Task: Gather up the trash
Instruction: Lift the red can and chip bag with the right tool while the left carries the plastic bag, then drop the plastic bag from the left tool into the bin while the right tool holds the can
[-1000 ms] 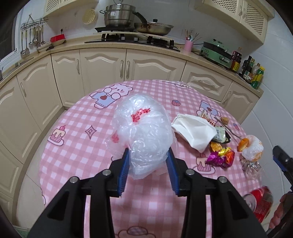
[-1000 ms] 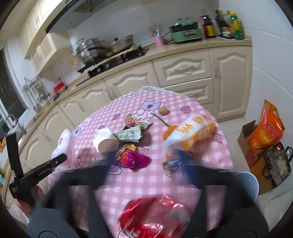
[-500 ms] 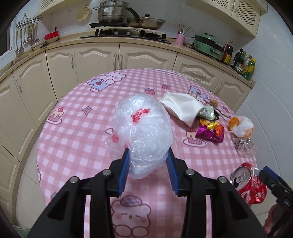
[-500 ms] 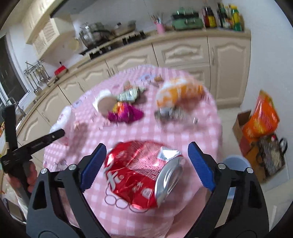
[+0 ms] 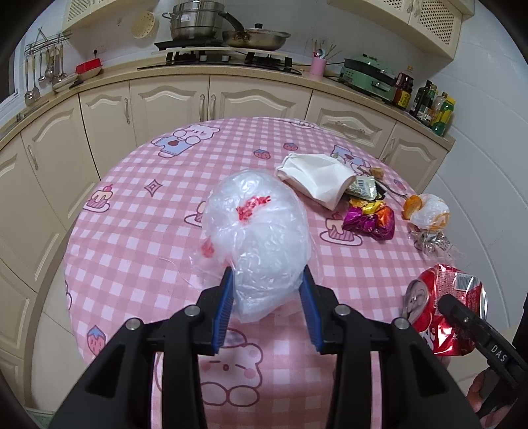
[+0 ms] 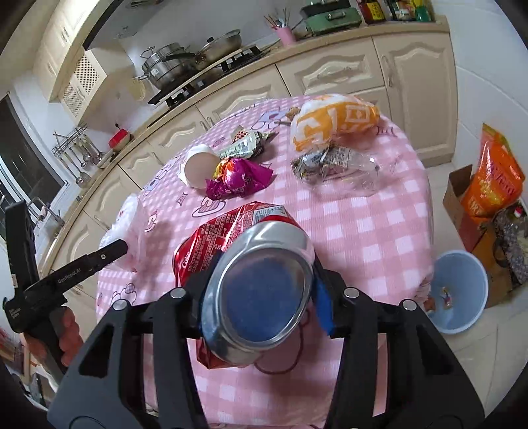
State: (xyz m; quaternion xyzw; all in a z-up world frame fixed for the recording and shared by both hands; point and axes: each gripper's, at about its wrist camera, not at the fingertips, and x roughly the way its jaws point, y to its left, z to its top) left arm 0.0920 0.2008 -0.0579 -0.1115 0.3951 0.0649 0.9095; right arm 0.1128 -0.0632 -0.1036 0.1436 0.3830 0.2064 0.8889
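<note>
The left gripper (image 5: 266, 298) pinched a plastic bag (image 5: 259, 237) above the table (image 5: 132, 237); the right gripper (image 6: 260, 290) was closing on a can (image 6: 237, 250) at the table's near edge; wrappers (image 6: 237, 178) remained, bin (image 6: 462, 293) nearly empty

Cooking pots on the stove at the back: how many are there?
2. A tall steel stockpot sits on the left burner, and a shallow lidded pan sits right of it. Anything behind them would be hidden.
</note>
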